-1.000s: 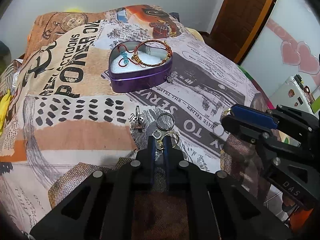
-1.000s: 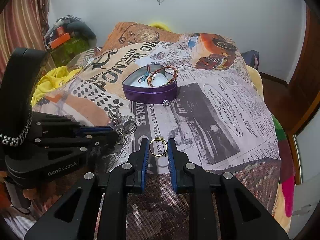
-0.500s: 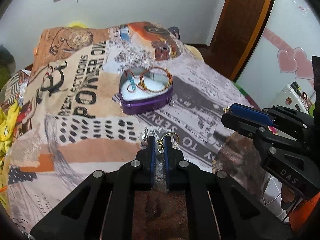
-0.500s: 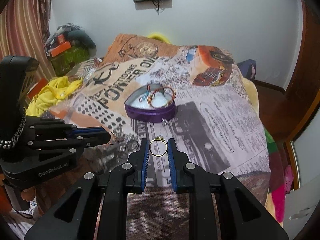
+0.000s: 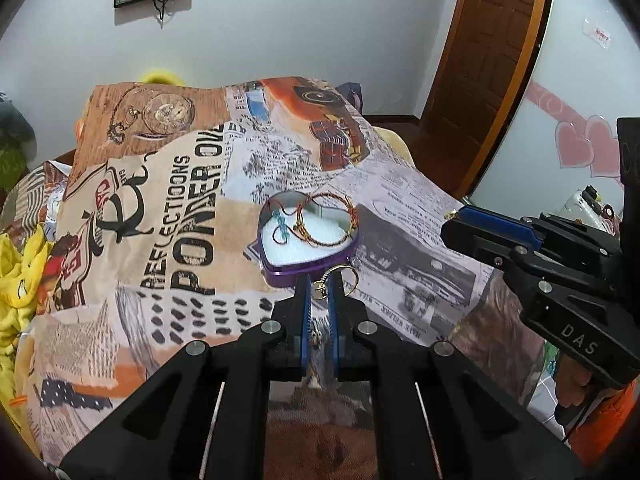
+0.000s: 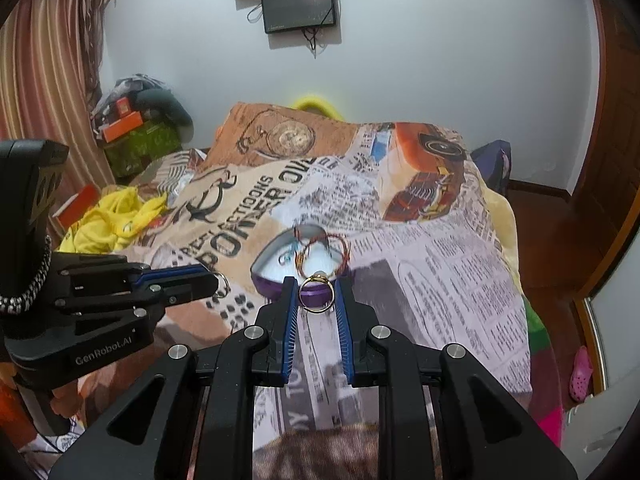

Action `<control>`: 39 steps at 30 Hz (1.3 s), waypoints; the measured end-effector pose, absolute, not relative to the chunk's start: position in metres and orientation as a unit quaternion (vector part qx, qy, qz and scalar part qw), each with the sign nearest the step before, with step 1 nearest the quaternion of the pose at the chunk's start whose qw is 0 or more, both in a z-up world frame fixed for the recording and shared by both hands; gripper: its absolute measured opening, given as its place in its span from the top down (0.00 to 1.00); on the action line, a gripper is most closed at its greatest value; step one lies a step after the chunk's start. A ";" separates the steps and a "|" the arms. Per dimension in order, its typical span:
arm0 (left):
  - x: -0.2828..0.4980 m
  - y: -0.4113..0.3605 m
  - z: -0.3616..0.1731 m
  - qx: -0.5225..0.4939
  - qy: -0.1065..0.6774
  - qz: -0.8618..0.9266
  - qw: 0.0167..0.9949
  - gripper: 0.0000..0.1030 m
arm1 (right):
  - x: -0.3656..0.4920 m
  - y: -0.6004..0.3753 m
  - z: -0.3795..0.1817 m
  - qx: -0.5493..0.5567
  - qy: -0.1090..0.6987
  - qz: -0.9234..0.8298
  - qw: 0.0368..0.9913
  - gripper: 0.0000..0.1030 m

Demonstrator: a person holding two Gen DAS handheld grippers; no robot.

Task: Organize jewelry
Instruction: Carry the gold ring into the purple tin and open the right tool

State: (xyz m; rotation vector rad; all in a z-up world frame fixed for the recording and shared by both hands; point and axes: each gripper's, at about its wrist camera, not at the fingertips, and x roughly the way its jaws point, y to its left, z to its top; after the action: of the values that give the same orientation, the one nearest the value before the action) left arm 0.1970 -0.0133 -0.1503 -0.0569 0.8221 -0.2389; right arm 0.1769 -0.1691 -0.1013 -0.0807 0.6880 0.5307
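Observation:
A purple heart-shaped tin with a white lining sits on the printed bedspread and holds red and gold wire bracelets. My left gripper is shut on a gold hoop earring and holds it above the bed, just in front of the tin. My right gripper is shut on a gold ring, held above the bed, also short of the tin. The left gripper also shows in the right wrist view, and the right gripper in the left wrist view.
The patchwork-print bedspread covers the bed. Yellow cloth lies at the left side. A wooden door stands at the right. Boxes and bags are piled by the curtain. A pink shoe lies on the floor.
Both grippers have risen off the bedspread with their pieces, the left with the earring and the right with the ring. The tin now looks smaller and farther away.

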 end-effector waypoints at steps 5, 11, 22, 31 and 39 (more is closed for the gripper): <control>0.208 -0.010 -0.148 -0.029 0.391 -0.116 0.913 0.94 | 0.187 -0.166 -0.101 -0.032 0.330 0.262 0.906 0.84; 0.225 -0.006 -0.147 -0.026 0.383 -0.115 0.916 0.94 | 0.202 -0.157 -0.110 -0.025 0.339 0.268 0.901 0.84; 0.256 -0.001 -0.163 -0.019 0.392 -0.117 0.912 0.94 | 0.230 -0.142 -0.129 -0.024 0.362 0.276 0.890 0.84; 0.273 -0.001 -0.177 -0.019 0.405 -0.123 0.906 0.94 | 0.246 -0.134 -0.138 -0.030 0.374 0.282 0.883 0.84; 0.281 -0.004 -0.188 -0.017 0.416 -0.126 0.900 0.94 | 0.257 -0.133 -0.146 -0.029 0.390 0.281 0.876 0.84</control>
State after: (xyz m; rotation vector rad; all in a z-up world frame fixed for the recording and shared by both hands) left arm 0.2813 -0.0036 -0.1880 -0.0355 0.8617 -0.2614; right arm 0.2574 -0.1331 -0.1455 -0.0596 0.8142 0.5863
